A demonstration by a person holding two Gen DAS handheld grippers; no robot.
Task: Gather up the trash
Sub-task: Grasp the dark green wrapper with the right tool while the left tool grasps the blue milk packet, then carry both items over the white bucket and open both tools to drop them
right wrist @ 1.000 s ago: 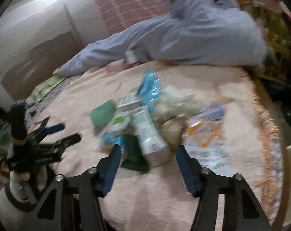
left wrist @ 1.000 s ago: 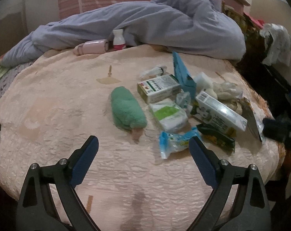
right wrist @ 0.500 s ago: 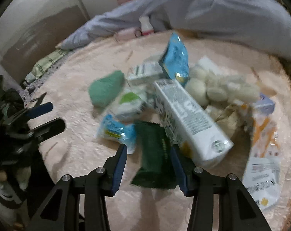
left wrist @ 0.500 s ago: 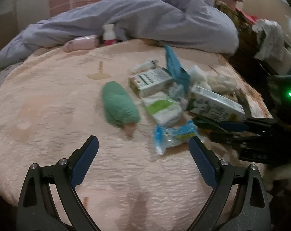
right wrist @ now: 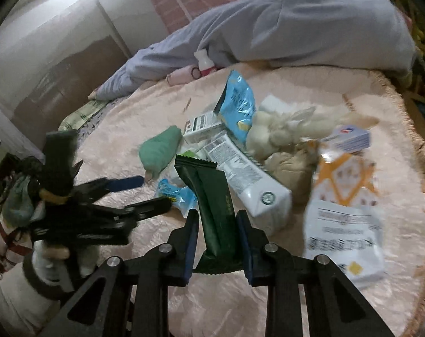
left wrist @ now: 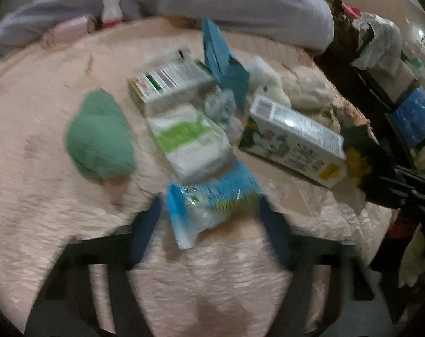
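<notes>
Closer than a second ago, the left gripper (left wrist: 209, 219), jaws just closing, straddles the blue wrapper (left wrist: 212, 205) on the bedspread (left wrist: 43, 210) without clearly pinching it, while the right gripper (right wrist: 216, 241) clamps the upright dark green wrapper (right wrist: 212, 196); squeeze fully before lifting.

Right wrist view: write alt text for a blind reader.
The right gripper is shut on a dark green wrapper, lifted upright over a pink bedspread strewn with trash. Behind it lie a white carton, a blue packet and an orange-white bag; the left gripper reaches toward the blue packet.
</notes>
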